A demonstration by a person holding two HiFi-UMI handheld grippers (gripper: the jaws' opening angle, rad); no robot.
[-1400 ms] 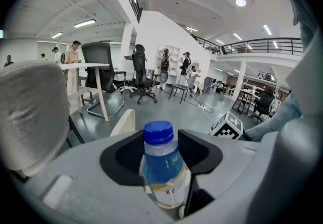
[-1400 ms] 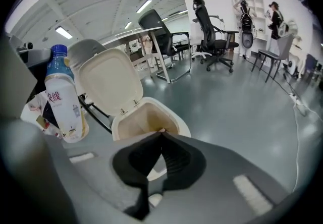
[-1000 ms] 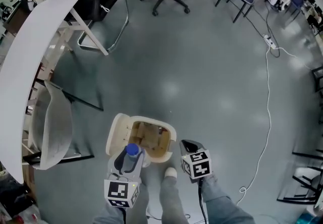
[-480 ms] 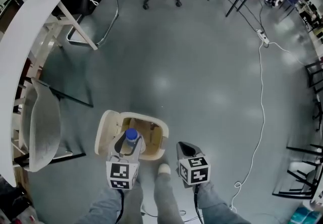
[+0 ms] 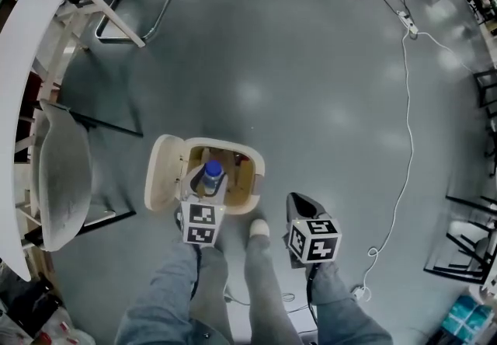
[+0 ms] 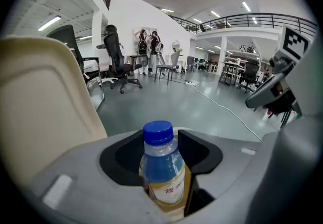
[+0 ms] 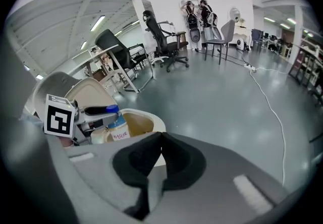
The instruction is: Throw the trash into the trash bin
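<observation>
The left claw (image 6: 162,153) is closed on a small plastic bottle (image 6: 164,170), its jaws standing fairly wide apart because the bottle's body fills the gap between them. The right claw (image 7: 159,140) has its jaws together and holds nothing. In the head view it sits beside the bin (image 5: 255,169), on the person's side and off to the right. The bottle hangs over the bin's open mouth, toward the person's side of it. Its blue cap (image 6: 158,132) points away from the claw, and the lid (image 5: 161,180) is flipped back on the bin's left. The bottle looks light, since it is thin clear plastic and whether any liquid remains inside cannot be told. Its wall is likely stiff enough to carry but would dent under a hard squeeze, and the smooth sides could slip. The present hold, across the labelled body below the shoulder, seems the sensible place, as the straight wall gives the pads a flat bearing. It should survive a drop without harm. A pale label wraps the lower body and carries a few printed characters, reddish in the right claw view, but they are too small and blurred to read. No brand can be made out. The only other print is the black square markers on the claws' cubes.
</observation>
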